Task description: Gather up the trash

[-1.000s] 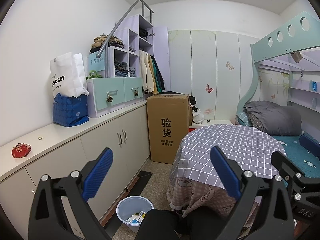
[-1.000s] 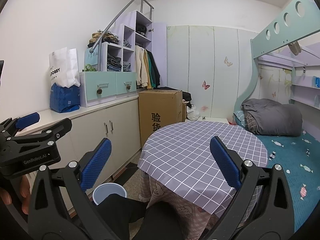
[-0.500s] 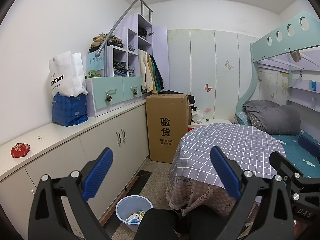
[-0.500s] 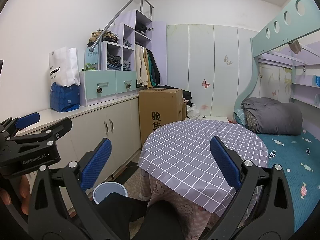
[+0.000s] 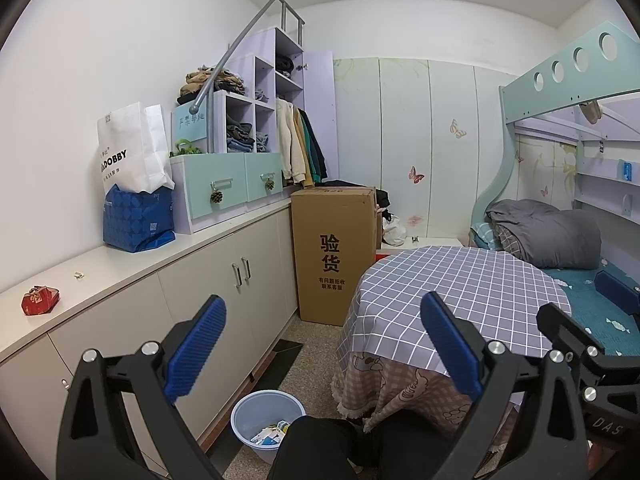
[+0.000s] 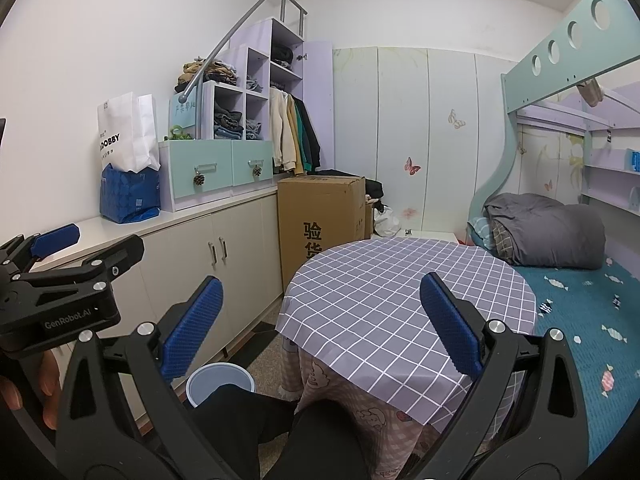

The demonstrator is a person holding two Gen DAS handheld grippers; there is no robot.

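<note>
A crumpled red wrapper point(image 5: 40, 300) lies on the white counter point(image 5: 120, 268) at the far left, with a small white scrap point(image 5: 79, 275) further along. A light blue bin point(image 5: 267, 420) holding some trash stands on the floor by the cabinets; its rim also shows in the right wrist view point(image 6: 220, 383). My left gripper point(image 5: 324, 346) is open and empty, held in the air above the bin. My right gripper point(image 6: 320, 326) is open and empty, near the front edge of the checked round table point(image 6: 400, 292). The left gripper's body shows at the left of the right wrist view point(image 6: 60, 280).
A tall cardboard box point(image 5: 334, 252) stands between the cabinets and the table point(image 5: 460, 292). A white paper bag point(image 5: 132, 152) and blue bag point(image 5: 138, 220) sit on the counter. A bunk bed with a grey quilt point(image 6: 548, 232) lies at right. My dark-trousered legs point(image 5: 340, 448) are below.
Both views have drifted slightly; the left gripper shifted a little so the bin and wrapper sit marginally lower-left. Both grippers stay open and empty.
</note>
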